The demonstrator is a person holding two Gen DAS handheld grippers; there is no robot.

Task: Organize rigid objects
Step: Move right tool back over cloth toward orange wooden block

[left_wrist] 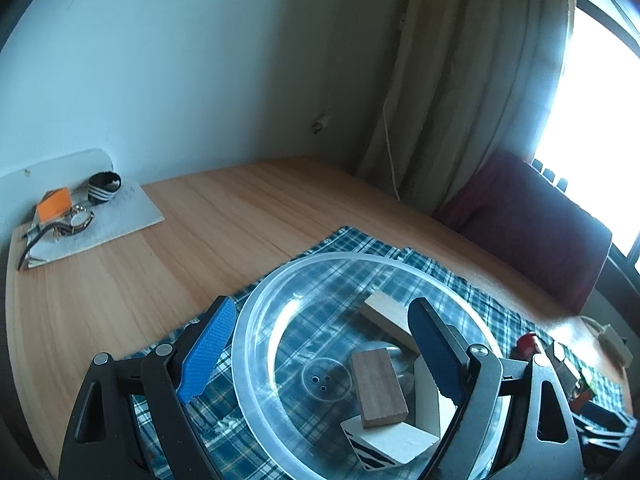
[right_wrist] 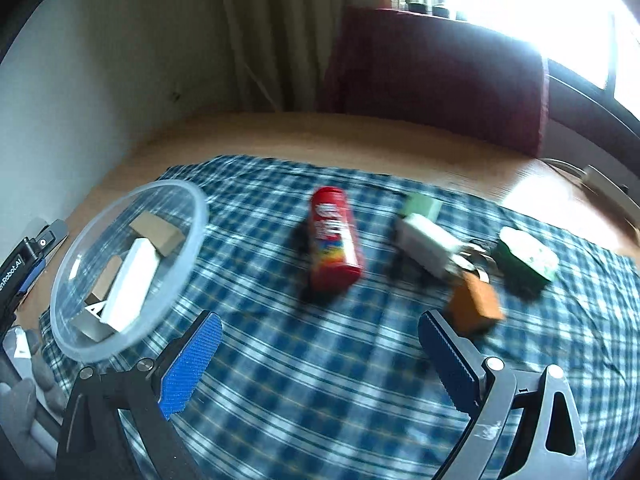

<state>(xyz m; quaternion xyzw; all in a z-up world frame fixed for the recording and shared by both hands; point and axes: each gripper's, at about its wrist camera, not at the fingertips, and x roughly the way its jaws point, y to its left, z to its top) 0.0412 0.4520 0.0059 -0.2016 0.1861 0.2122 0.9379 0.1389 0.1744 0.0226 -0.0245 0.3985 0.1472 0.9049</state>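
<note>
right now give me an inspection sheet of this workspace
surface: wooden table with a blue plaid cloth spread on it
job's things: clear bowl holds wooden blocks; red can, white block, orange block and green pieces lie loose on the cloth
clutter: notebook with watch at the far corner
grippers: left tongs open over the bowl; right tongs open above the cloth
cables: white cord by the curtain
surroundings: wall, window, dark red chair
</note>
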